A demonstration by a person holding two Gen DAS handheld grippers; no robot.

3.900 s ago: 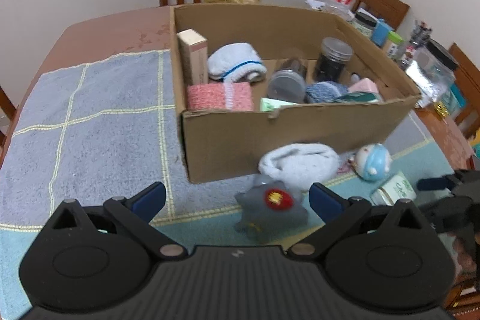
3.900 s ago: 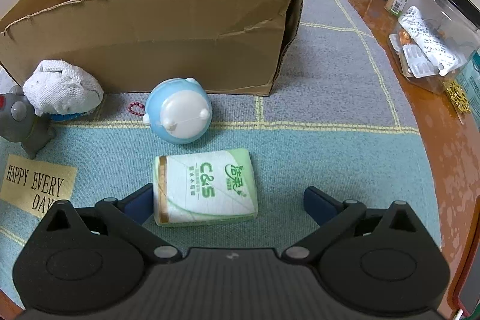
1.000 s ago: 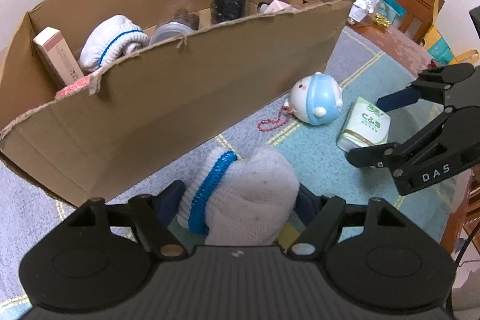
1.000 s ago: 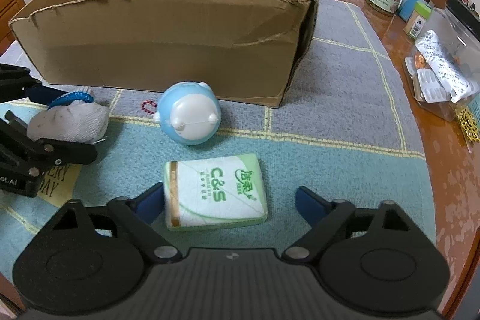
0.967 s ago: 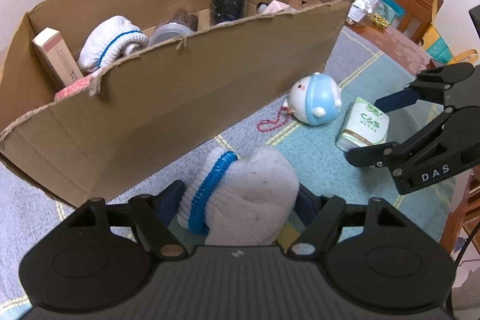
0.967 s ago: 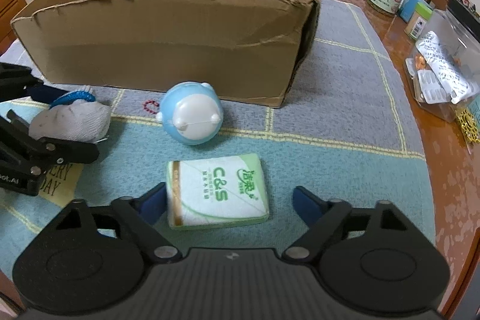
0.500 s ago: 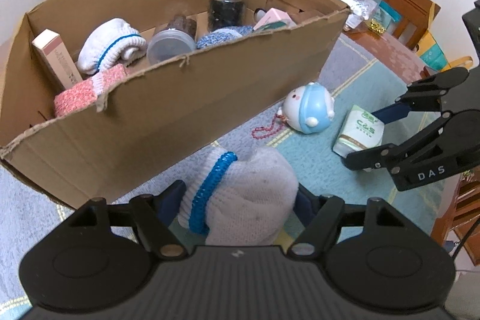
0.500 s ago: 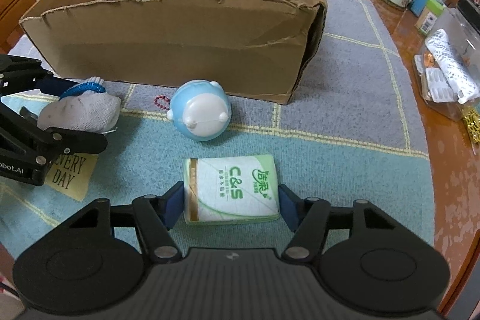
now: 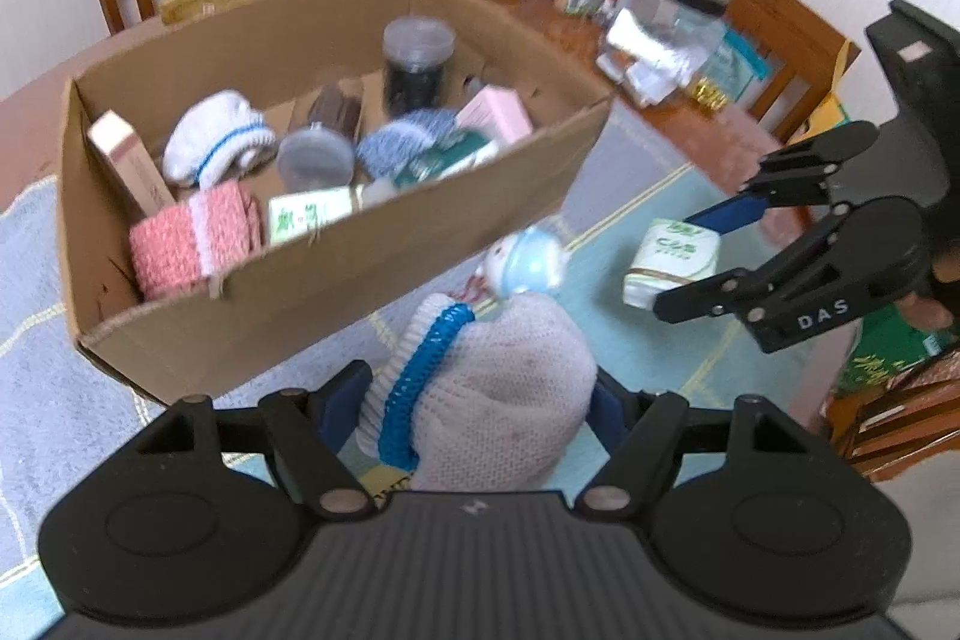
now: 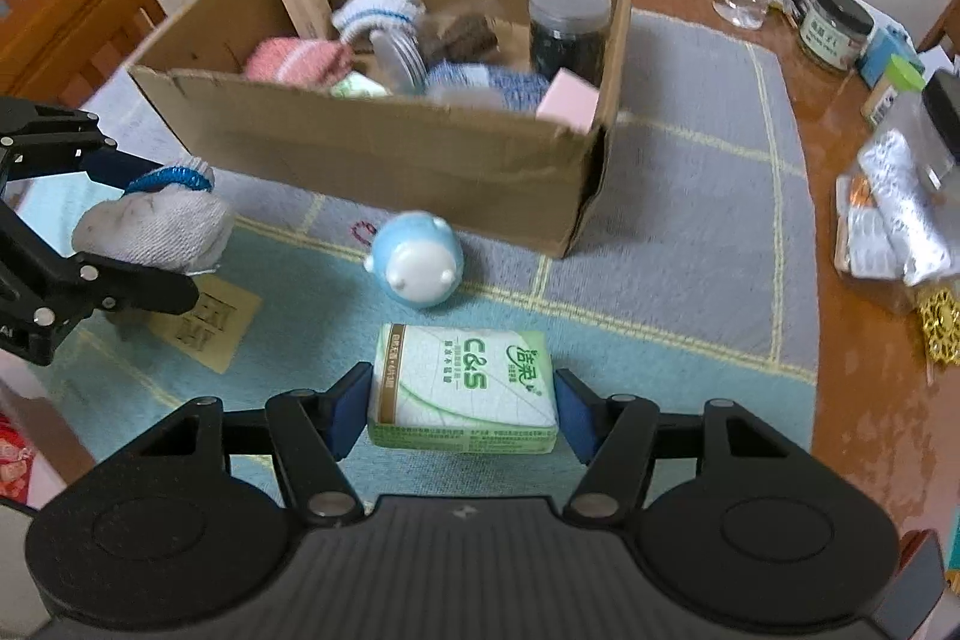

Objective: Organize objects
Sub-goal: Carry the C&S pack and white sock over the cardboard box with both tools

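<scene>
My L gripper (image 9: 474, 394) is clamped on the rolled white sock w/ blue band (image 9: 480, 394), held off the mat just in front of the cardboard box (image 9: 336, 274). My R gripper (image 10: 462, 406) has both pads pressed to the ends of the green C&S tissue pack (image 10: 462, 388), which looks raised above the teal mat (image 10: 630, 400), near side of box. 1 blue-white round toy (image 10: 417, 259) lies on the mat btwn pack & box front wall, apart from both.
</scene>
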